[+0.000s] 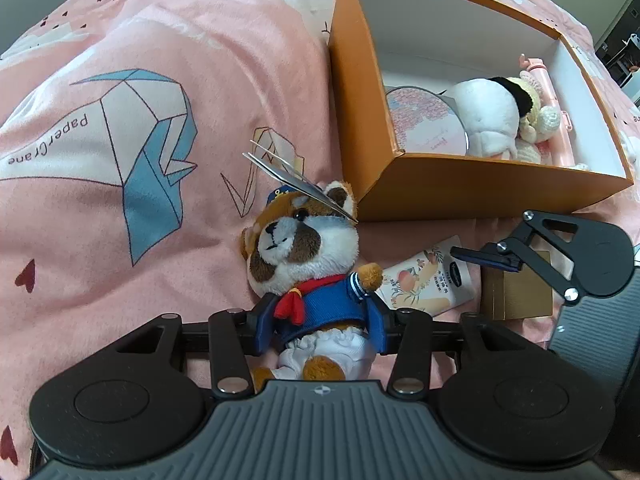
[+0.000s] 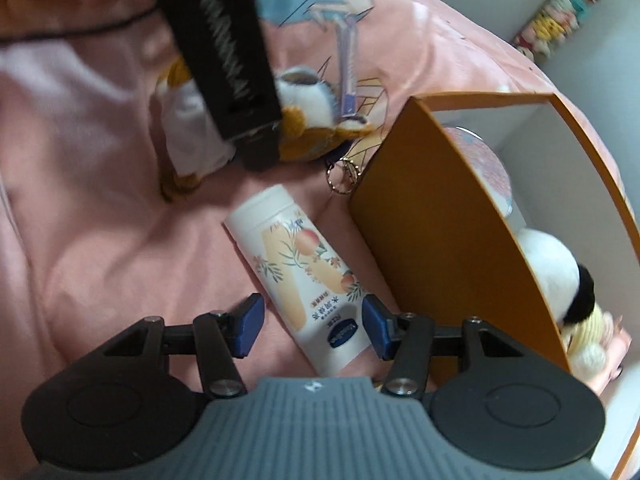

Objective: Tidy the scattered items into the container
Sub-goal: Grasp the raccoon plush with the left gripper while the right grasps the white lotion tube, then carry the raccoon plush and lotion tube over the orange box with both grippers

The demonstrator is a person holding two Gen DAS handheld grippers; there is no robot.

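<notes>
Plush (image 1: 308, 256) lies on the pink bedding (image 1: 100, 240) just beside the orange box (image 1: 472, 188), tweezers (image 1: 300, 180) resting across its head. Left gripper (image 1: 320, 320) pinches the plush at the torso, both pads against its blue jacket. Tube (image 2: 304, 276) lies on the bedding along the box wall (image 2: 440, 240); right gripper (image 2: 312, 326) is spread with its 2 pads either side of the tube's end, not clamped. Box already holds a white plush (image 1: 488, 116) and a round tin (image 1: 424, 120).
</notes>
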